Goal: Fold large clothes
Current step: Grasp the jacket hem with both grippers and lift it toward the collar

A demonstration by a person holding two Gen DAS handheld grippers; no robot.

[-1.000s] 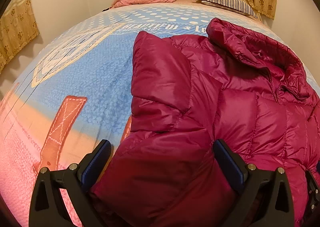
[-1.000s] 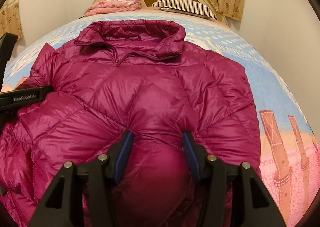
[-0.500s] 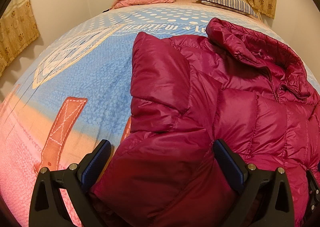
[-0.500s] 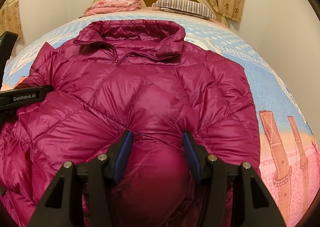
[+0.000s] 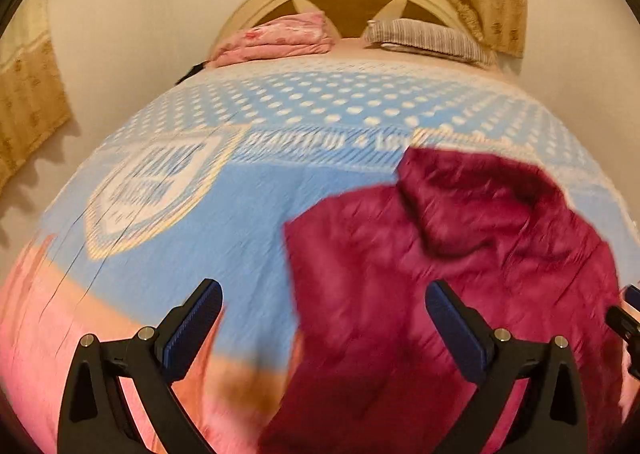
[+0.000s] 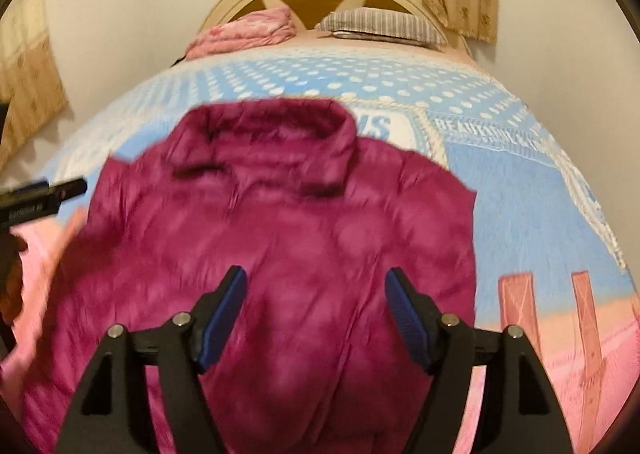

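1. Magenta quilted puffer jacket [image 6: 280, 254] lies flat on the blue-and-pink patterned bed cover [image 5: 224, 214].
2. My left fingers [image 5: 324, 330] gape wide, gripping nothing.
3. My right fingers [image 6: 316, 314] are opening above the jacket, pads clear.

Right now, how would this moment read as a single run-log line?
phase: release after fold | jacket: flat on bed, collar toward headboard | left gripper: open, empty | right gripper: opening, clear of jacket

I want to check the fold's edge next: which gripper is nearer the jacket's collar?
Right. The right gripper points straight at the collar; the left gripper sits off the jacket's side edge.
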